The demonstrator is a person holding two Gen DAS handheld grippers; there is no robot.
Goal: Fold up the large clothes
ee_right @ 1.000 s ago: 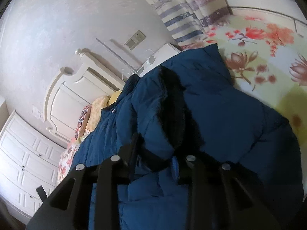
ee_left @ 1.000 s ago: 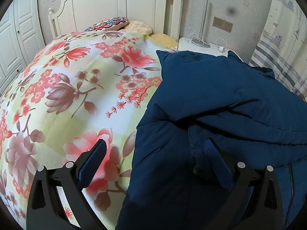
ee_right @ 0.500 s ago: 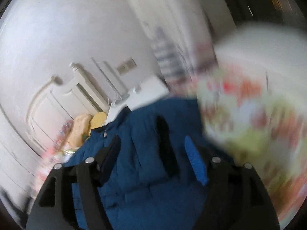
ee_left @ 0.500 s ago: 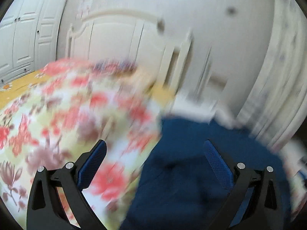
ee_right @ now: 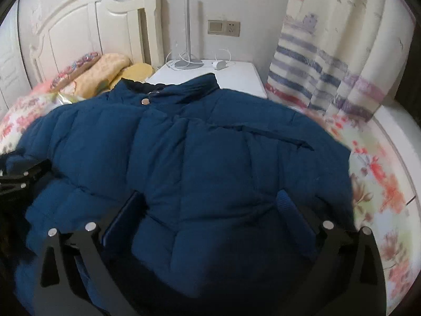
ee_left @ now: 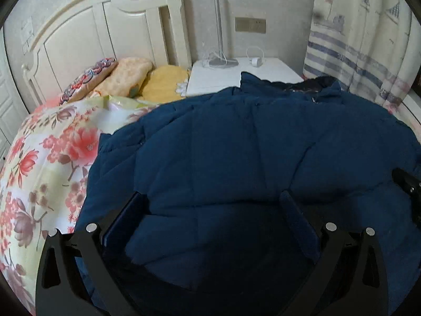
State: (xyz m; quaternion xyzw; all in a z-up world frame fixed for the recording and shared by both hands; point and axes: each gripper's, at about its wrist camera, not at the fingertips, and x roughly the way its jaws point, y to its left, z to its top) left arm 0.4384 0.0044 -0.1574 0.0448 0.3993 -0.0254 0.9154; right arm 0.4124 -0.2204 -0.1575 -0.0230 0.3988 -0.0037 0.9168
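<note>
Both the left gripper and right gripper gape wide over the jacket, so its puffy 6 o'clock hem may slip a shallow pinch.

Dim indoor light, fisheye-bent edges, dark vignette, right edge blurred

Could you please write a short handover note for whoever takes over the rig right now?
Left tool: open, both fingers spread over the jacket's lower part, holding nothing.
Right tool: open, over the same lower area, holding nothing.
Blue puffer jacket: on the floral bedspread, collar toward the white nightstand.
Done: jacket laid out, sleeves apparently tucked across the body.
Left: probably fold the hem up toward the collar.
</note>
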